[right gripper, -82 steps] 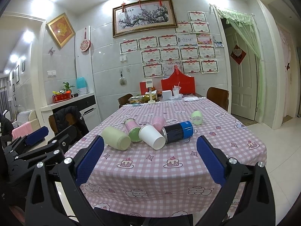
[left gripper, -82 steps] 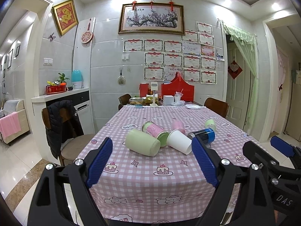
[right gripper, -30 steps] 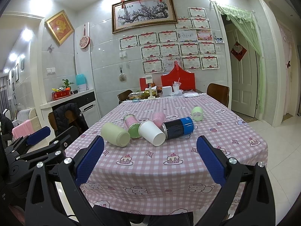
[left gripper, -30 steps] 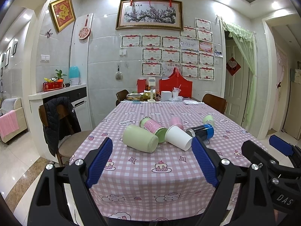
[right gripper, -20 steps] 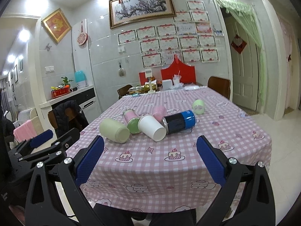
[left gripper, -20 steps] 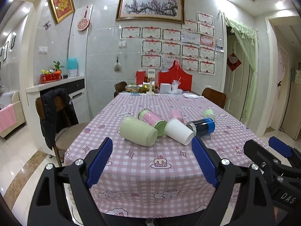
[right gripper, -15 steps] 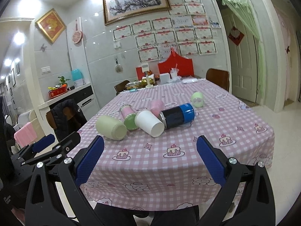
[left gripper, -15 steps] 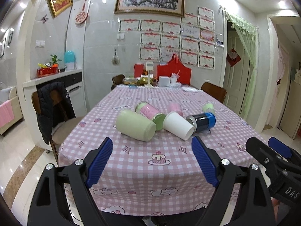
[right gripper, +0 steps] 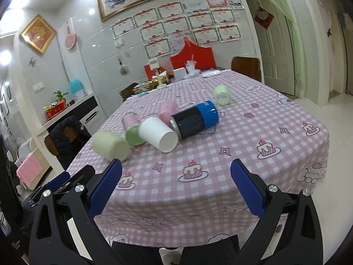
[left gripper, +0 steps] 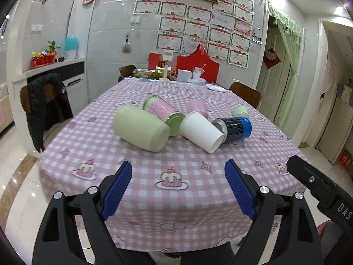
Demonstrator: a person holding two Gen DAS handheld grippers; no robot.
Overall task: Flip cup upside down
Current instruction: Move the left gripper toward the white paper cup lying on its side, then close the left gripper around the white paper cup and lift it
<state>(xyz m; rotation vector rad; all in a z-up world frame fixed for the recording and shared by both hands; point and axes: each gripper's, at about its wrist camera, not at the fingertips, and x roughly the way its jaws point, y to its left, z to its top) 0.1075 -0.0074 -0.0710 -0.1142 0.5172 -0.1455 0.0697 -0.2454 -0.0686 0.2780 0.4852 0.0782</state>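
Both fingers sets gape wide, holding nothing; left gripper point(left gripper: 177, 184) and right gripper point(right gripper: 176, 180) hang at the desk point(left gripper: 132, 176) edge; I see the white cup point(left gripper: 201, 130) lying at twelve o'clock, mouth toward me, axis slightly rightward; I judge neither hand clearly nearer.

Home dining room — checked tablecloth point(left gripper: 136, 154), wooden chairs point(left gripper: 245, 92), framed certificates point(left gripper: 174, 24) on tiled wall
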